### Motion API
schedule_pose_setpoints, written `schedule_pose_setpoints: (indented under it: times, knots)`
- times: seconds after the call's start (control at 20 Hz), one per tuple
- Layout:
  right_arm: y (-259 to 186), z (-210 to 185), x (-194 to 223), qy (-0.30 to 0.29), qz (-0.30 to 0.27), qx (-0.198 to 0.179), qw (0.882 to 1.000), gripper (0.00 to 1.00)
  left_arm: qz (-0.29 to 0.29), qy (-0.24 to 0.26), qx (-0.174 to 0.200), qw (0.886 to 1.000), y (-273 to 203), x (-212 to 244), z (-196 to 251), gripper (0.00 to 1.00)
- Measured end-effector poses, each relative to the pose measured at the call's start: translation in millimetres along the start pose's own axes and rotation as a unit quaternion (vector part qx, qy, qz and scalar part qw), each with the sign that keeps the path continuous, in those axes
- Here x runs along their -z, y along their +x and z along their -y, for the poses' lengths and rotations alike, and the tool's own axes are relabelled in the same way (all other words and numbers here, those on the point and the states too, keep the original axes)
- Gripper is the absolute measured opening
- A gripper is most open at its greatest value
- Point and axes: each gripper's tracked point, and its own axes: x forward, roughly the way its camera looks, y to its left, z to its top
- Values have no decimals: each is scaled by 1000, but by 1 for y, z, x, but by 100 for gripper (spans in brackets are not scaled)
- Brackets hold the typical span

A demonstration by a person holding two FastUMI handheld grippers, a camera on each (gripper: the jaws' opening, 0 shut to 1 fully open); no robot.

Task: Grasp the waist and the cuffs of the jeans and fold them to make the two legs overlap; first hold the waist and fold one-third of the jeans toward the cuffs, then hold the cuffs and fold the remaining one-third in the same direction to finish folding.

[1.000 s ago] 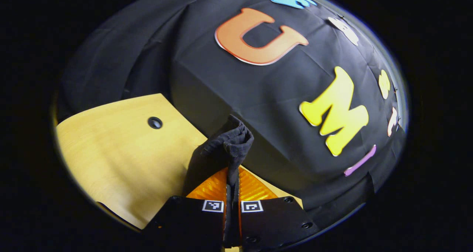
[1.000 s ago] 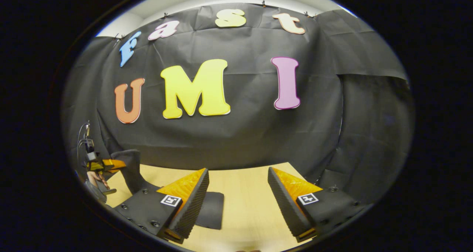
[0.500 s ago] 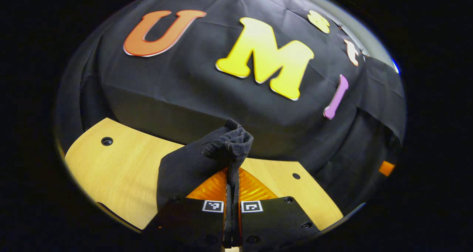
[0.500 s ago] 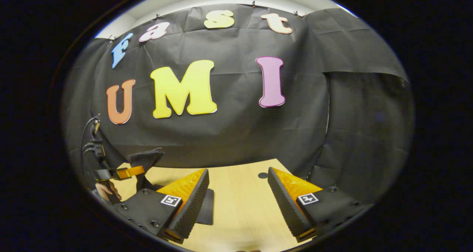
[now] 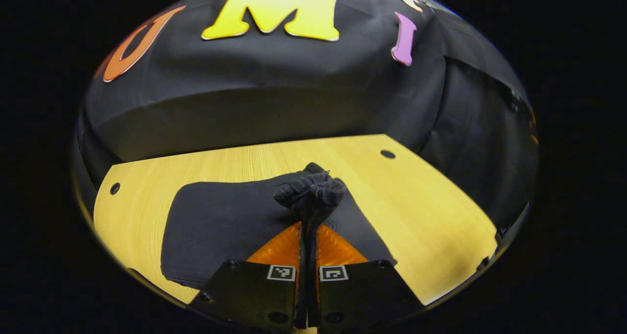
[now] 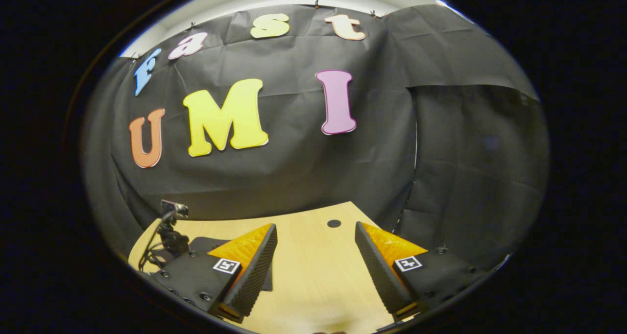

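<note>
Wooden table (image 5: 416,202), left tongs (image 5: 307,226) pinching jeans (image 5: 220,226), right tongs (image 6: 316,255) spread

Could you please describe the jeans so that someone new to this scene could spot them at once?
Start at the pale wooden table in front of the black cloth wall. On it lies a dark flat spread of fabric, the jeans. One bunched edge rises from it, pinched in the left claw; nothing else on the table is cloth.

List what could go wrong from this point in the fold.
1. The left gripper pinches only a bunched tuft of the jeans; it may slip or leave a lump when released.
2. The right gripper is open above the bare table and holds nothing, so the one-handed fold may land skewed.
</note>
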Motion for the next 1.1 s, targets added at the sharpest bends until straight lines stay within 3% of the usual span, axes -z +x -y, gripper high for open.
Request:
schedule_pose_setpoints:
  times: [0.25, 0.3, 0.35, 0.5, 0.65, 0.7, 0.75, 0.85, 0.9, 0.95, 1.1]
  knots:
    - [1, 11, 8, 34, -14, 10, 999, 98, -15, 88, -3, 996, 14, 2, -23, 7]
    - [2, 11, 10, 37, -16, 9, 999, 98, -15, 97, 1, 995, 7, 10, -9, 8]
    - [2, 11, 11, 37, -17, 9, 999, 98, -18, 105, 14, 994, 11, 14, 1, 36]
    - [2, 11, 11, 34, -17, 6, 999, 98, -2, 144, -6, 990, 4, 8, 2, 89]
    - [3, 8, 11, 32, -19, 0, 999, 98, 24, 122, 11, 992, -15, -4, 13, 91]
    - [5, 5, 13, 34, -21, -4, 999, 98, 38, 113, 12, 993, -24, -12, 14, 99]
    - [7, 0, 14, 36, -24, -10, 999, 98, 50, 110, 9, 993, -33, -21, 12, 92]
    - [16, -16, 14, 34, -28, -24, 999, 98, 80, 106, -7, 991, -57, -39, -1, 94]
    - [19, -24, 15, 29, -29, -33, 999, 93, 97, 94, -16, 991, -73, -49, -8, 96]
    - [22, -33, 14, 24, -29, -42, 998, 98, 113, 81, -26, 990, -87, -59, -18, 96]
    - [29, -62, 12, 11, -28, -69, 997, 100, 156, 52, -54, 985, -126, -90, -53, 96]
